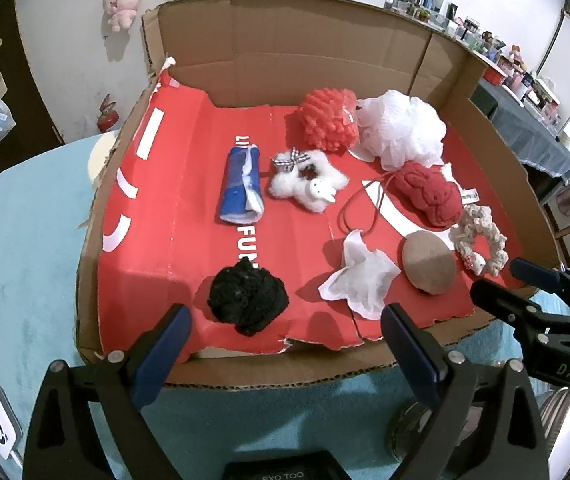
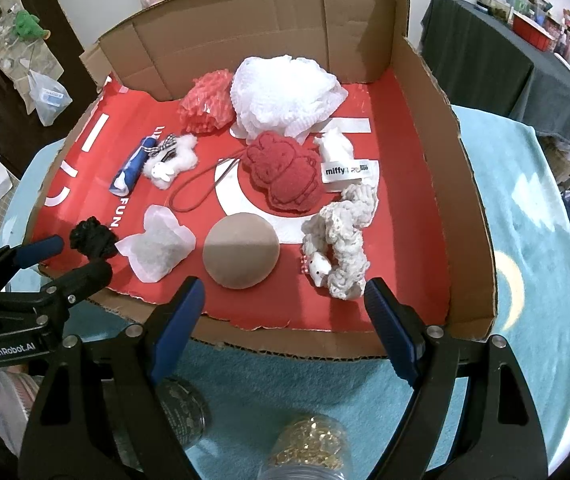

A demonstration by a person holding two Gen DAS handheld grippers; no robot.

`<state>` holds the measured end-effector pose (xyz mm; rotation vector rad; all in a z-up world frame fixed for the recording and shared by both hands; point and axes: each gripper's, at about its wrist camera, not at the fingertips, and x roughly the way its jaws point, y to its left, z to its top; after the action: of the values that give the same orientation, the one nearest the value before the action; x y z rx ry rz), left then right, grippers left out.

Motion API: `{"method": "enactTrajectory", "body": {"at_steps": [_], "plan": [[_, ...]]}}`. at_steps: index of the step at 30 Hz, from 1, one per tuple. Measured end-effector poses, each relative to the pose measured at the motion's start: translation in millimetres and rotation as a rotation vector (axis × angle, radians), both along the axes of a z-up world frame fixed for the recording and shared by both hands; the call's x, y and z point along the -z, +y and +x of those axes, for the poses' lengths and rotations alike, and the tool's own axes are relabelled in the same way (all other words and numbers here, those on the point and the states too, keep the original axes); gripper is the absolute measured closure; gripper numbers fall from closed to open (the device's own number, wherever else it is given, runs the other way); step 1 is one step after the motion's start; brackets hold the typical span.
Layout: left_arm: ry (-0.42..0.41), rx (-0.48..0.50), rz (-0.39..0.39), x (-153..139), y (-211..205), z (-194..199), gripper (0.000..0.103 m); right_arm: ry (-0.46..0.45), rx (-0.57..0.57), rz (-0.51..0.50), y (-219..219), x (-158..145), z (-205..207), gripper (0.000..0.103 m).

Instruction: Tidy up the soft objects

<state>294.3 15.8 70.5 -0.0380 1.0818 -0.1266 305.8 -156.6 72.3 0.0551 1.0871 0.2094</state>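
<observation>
**Soft things lying in an open cardboard tray**

A shallow cardboard tray [image 1: 365,52] with a glossy red floor is sitting on a fuzzy blue cloth [image 1: 25,240], holding ten soft things. From the left in the left wrist view: one knobbly black yarn clump [image 1: 247,300] is lying near the front edge, one crinkled blue and white roll [image 1: 241,186] behind it, then one fluffy white scrunchie [image 1: 309,184] with a checked bow, one thin white pouch [image 1: 361,276], one bumpy orange-red pom [image 1: 327,118], one frilly white mesh puff [image 1: 401,128], one smooth tan dome [image 1: 429,262], one red rabbit-embossed sponge [image 1: 431,194] with a cord, a small white lump [image 2: 335,144] behind its tag, and one cream crocheted ring [image 1: 481,236].

The left gripper [image 1: 285,320] is hovering over the front edge, jaws apart and holding nothing. The right gripper [image 2: 283,292] is hovering likewise, jaws wide and holding nothing.
</observation>
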Motion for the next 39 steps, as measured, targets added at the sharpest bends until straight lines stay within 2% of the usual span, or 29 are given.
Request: {"method": "enactTrajectory", "body": {"at_steps": [39], "plan": [[0.006, 0.011, -0.001, 1.7, -0.9, -0.8, 0.006, -0.008, -0.001, -0.002, -0.7, -1.8, -0.2, 0.021]]}}
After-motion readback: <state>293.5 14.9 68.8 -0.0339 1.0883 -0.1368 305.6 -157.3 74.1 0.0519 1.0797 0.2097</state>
